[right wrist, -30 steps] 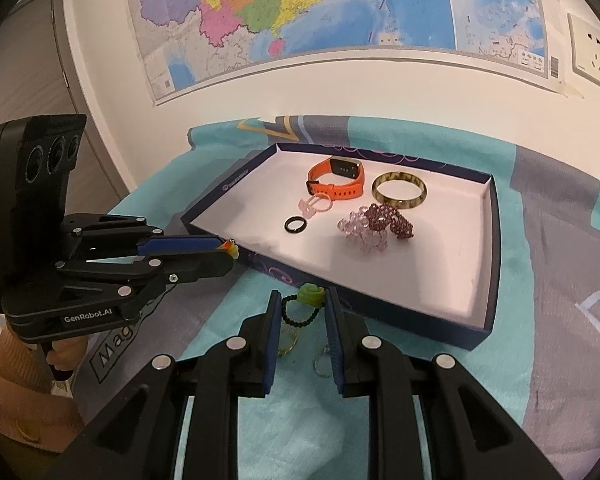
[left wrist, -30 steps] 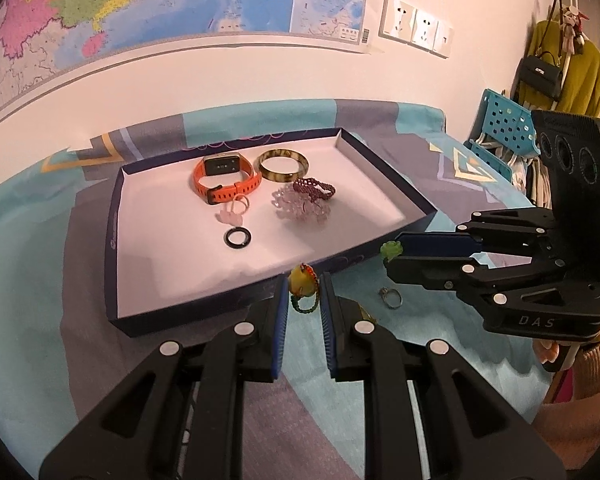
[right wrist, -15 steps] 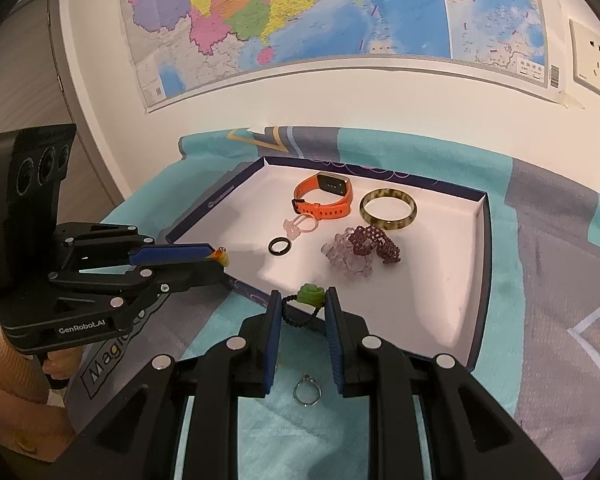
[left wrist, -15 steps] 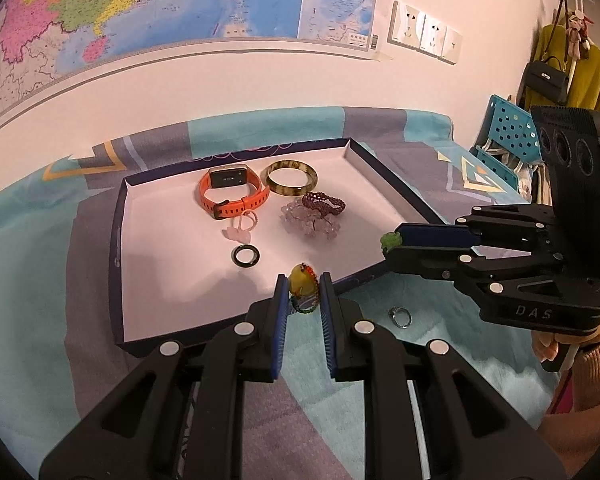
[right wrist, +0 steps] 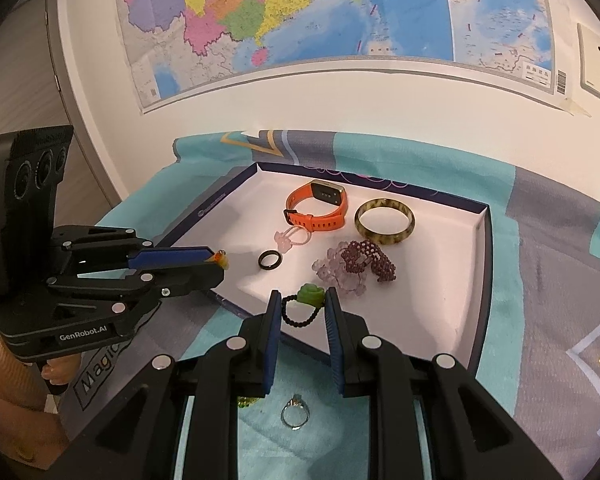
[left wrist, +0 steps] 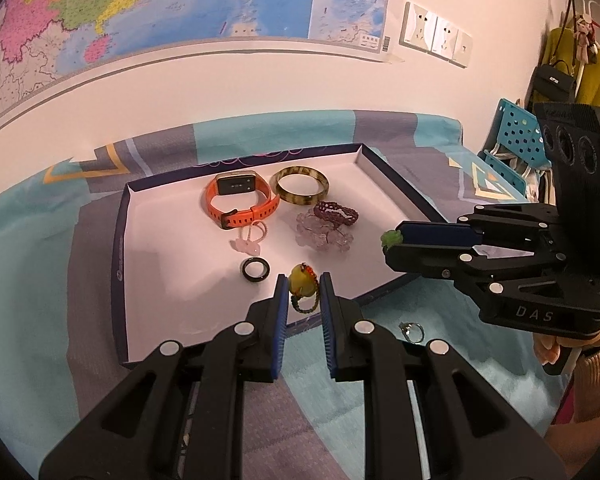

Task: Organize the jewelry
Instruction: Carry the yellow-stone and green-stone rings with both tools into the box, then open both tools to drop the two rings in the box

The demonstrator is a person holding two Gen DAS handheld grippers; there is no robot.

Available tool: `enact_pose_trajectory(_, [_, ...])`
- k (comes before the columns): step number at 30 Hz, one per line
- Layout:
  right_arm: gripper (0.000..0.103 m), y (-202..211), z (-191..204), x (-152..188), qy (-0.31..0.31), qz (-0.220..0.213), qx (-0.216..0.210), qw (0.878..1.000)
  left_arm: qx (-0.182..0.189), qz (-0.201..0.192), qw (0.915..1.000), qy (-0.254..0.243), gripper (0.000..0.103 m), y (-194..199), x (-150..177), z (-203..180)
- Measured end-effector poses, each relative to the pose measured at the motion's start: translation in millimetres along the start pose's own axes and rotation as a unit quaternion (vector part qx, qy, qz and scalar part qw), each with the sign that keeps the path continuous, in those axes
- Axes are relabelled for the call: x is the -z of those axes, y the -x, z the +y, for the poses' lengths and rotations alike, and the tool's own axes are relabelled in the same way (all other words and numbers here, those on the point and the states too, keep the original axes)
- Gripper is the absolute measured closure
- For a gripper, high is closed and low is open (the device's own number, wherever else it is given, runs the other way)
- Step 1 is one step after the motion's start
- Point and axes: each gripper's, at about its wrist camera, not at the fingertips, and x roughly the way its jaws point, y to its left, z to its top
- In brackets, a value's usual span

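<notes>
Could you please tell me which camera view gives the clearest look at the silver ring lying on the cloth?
The right wrist view: the silver ring lies whole on the teal cloth, framed between the right gripper's fingers. The left wrist view shows it smaller, off to the right beside the left gripper.

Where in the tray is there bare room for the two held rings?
Bare floor: left of the black ring, by the tray wall, and the right side past the beads. Crowded: the middle, around watch and bangle.

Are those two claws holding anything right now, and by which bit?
Yes. The left claw pinches a yellow-charm beaded ring by its charm; the right claw pinches a green-flower beaded ring likewise.
</notes>
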Motion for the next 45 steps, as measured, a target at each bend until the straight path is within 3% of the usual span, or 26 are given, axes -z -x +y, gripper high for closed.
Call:
enact_pose_trajectory(29, [0.083, -25, -8, -8, -0.009, 0.021, 0.006, 1.000, -0.015, 0.020, 0.9997, 0.007, 0.087, -26, -7, 9])
enact_pose_trajectory(45, [0.083, -49, -13, -9, -0.016, 0.044, 0.020, 0.999, -0.040, 0.052, 0.9974, 0.028, 0.087, -57, -6, 22])
